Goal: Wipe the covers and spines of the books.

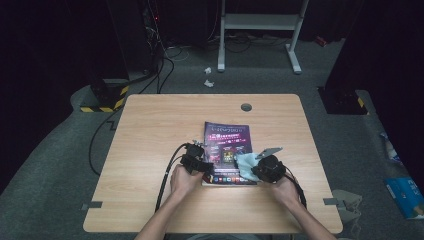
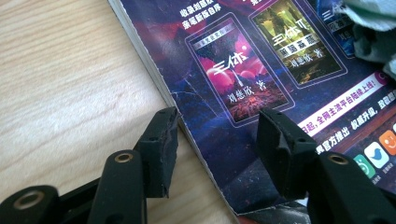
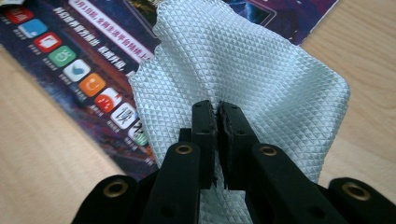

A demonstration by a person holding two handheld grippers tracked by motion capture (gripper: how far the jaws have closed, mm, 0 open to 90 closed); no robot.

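**Hand-held gripper status: right clamped on cloth, left spread at magazine edge**

Right hand-held gripper [image 3: 217,122]: jaws are closed almost completely, with a fold of the pale blue-green cloth [image 3: 243,70] pinched between the pads. In the right gripper view the cloth fans out past the jaw tips and drapes over the lower right corner of the magazine [image 3: 70,65], covering part of the row of app icons printed along its bottom edge. In the high view this gripper [image 1: 261,167] sits at the magazine's near right corner, with the cloth [image 1: 245,162] bunched just in front of it on the cover.

Left hand-held gripper [image 2: 217,135]: jaws stand partly open, with nothing gripped between the pads. One jaw is over the bare desk [image 2: 65,84] just beside the magazine's left edge; the other is over the cover [image 2: 243,70]. Whether either pad touches the surface below cannot be told. In the high view this gripper [image 1: 205,167] is at the magazine's near left corner.

Magazine [image 1: 226,150]: lies flat on the desk [image 1: 150,130], near the middle, cover up, between the two grippers.

Beyond the magazine, a round grey grommet [image 1: 246,107] is set into the desk near its far edge.
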